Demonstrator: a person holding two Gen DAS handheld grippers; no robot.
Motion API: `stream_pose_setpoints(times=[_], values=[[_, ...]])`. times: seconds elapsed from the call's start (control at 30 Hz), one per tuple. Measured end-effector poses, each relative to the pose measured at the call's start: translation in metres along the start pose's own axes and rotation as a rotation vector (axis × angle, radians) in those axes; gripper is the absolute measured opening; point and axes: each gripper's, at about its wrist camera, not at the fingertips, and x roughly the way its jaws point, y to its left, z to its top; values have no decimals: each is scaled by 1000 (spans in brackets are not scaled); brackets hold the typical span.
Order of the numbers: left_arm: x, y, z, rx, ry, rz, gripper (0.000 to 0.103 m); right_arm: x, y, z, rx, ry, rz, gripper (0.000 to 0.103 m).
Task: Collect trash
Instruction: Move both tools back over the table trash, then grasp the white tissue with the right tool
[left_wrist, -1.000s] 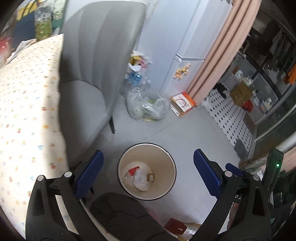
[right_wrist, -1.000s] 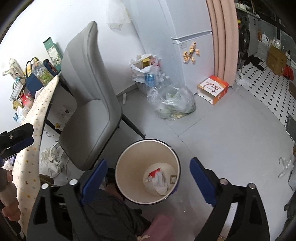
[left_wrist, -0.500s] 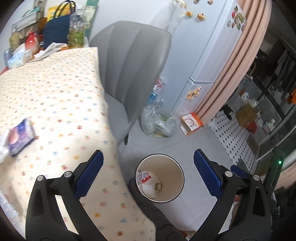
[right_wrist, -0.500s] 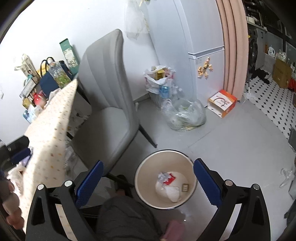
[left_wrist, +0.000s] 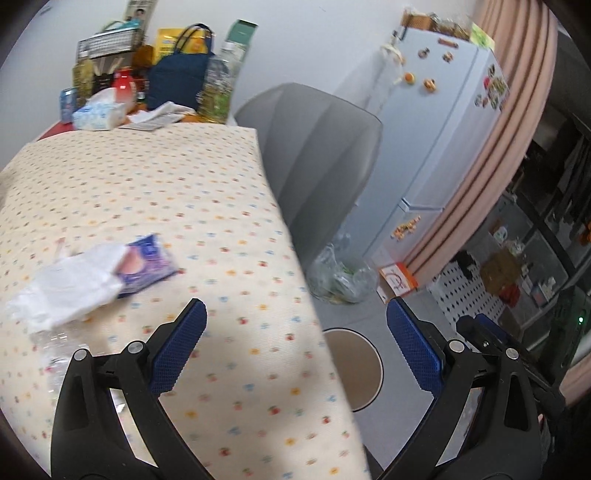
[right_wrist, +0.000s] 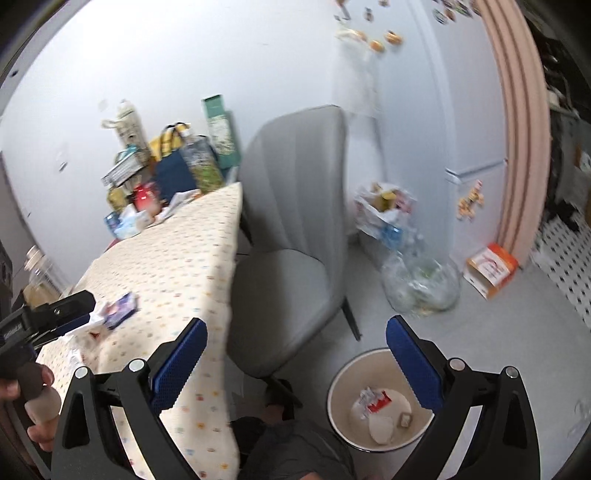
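The left gripper (left_wrist: 295, 343) has its fingers spread wide above the bench (left_wrist: 147, 192). A white wrapper (left_wrist: 62, 284) and a purple packet (left_wrist: 147, 264) lie at ten o'clock. The right gripper (right_wrist: 295, 354) is spread too, with the trash bin (right_wrist: 380, 402) at five o'clock.

Left gripper (left_wrist: 295, 343) open over table (left_wrist: 155, 192); wrapper (left_wrist: 62, 284) at 10 o'clock, bin (left_wrist: 356, 369) at 4.

No lettering can be read on any package, box or fridge magnet (everything is motion-blurred or too small).
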Motion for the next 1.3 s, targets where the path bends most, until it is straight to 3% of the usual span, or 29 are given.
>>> stream_pose_setpoints(times=[0.13, 0.33, 0.73, 0.93, 1.03, 1.3], values=[[-16, 23, -1, -37, -23, 23, 97, 0, 31, -1, -98, -4, 54, 95], [-38, 55, -6, -85, -60, 70, 97, -2, 65, 0, -146, -65, 133, 95], [-80, 139, -22, -236, -120, 133, 97, 22, 148, -5, -272, 59, 295, 95], [-100, 179, -29, -315, -157, 167, 96, 34, 192, -9, -332, 109, 367, 81], [-105, 192, -31, -343, -158, 184, 90, 41, 209, -10, -344, 141, 411, 74], [-109, 215, -39, -396, -147, 197, 86, 61, 257, -18, -408, 213, 485, 64]])
